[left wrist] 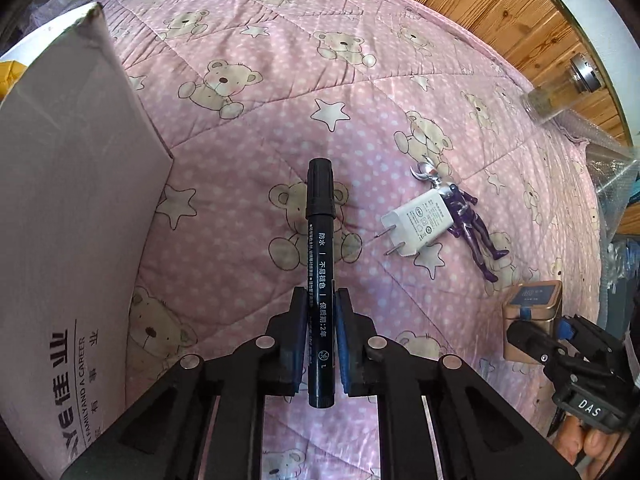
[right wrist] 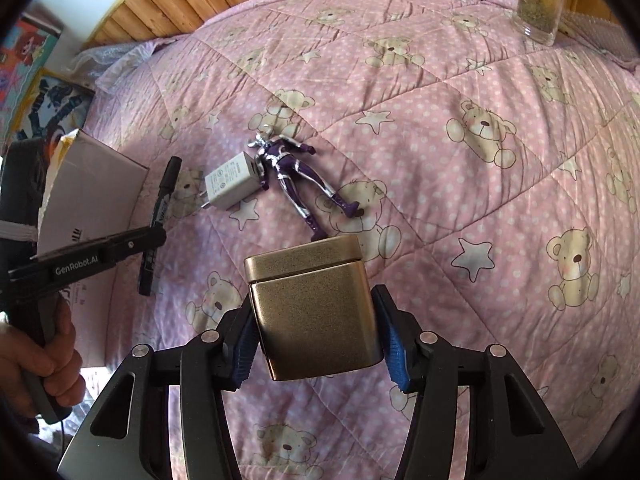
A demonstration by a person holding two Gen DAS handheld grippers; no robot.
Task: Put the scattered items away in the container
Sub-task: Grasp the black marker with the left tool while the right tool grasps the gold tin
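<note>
Black marker pinched in our left tongs, gold tin clamped in our right tongs, white charger touching purple figure mid-bed, cardboard box at the quilt's left edge.

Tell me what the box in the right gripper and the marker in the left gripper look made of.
Square box: likely metal tin, brushed gold satin finish, with soft reflections, rounded corners and a lid seam. Marker: probably hard plastic, black and slightly glossy, with white printed text and a ridged cap.
</note>
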